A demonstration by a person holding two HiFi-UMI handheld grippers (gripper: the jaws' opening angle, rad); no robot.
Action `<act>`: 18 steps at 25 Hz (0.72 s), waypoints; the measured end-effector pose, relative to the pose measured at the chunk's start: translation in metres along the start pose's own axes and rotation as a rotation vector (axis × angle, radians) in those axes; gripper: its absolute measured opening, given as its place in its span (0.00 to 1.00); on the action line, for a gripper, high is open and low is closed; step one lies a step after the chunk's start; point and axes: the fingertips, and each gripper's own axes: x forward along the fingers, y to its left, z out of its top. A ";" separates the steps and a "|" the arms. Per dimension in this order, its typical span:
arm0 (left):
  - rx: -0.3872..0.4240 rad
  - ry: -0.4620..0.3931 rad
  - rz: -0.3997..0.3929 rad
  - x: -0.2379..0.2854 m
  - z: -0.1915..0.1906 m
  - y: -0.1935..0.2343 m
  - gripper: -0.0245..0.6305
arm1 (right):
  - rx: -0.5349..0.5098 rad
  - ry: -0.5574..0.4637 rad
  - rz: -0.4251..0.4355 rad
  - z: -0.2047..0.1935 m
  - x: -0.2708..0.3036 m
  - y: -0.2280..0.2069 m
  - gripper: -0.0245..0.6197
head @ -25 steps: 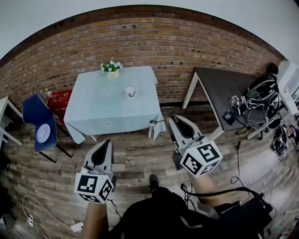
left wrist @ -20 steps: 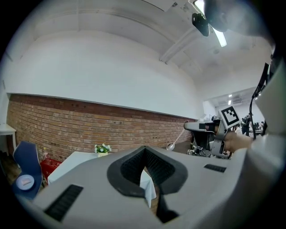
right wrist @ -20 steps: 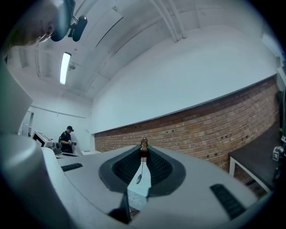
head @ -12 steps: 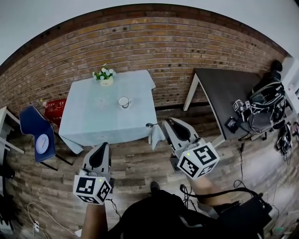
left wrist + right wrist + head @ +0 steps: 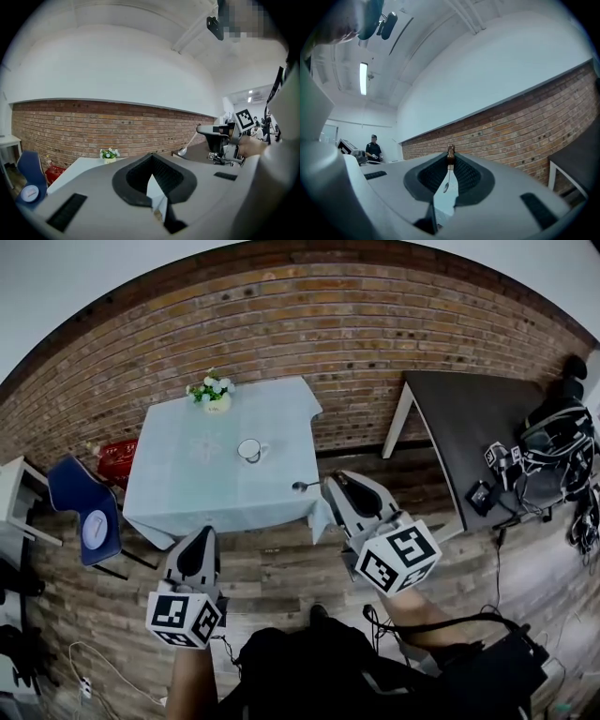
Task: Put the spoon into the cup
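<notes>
Spoon (image 5: pixel 302 486), one, sits clamped in right gripper's (image 5: pixel 327 483) jaws; one cup (image 5: pixel 250 450) stands on worktop (image 5: pixel 183 488) beyond them; left gripper's (image 5: pixel 199 533) jaws meet, empty.

left tongs (image 5: pixel 202 532): tips together, nothing in them, my arm straight out front | right tongs (image 5: pixel 330 486): pinched on the spoon (image 5: pixel 302 486) handle, pointing forward, reaching a bit further than my left

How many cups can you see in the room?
1. The cup stands on the blue table, a little way from the flowers. Another could be hidden in the clutter on the dark table.
</notes>
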 end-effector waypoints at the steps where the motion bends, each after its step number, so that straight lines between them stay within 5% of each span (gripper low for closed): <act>1: 0.001 0.004 0.000 0.003 0.000 0.001 0.05 | 0.001 -0.001 0.001 0.000 0.003 -0.002 0.11; 18: -0.046 -0.028 -0.076 0.076 0.002 0.062 0.05 | -0.028 0.017 -0.048 -0.006 0.085 -0.015 0.11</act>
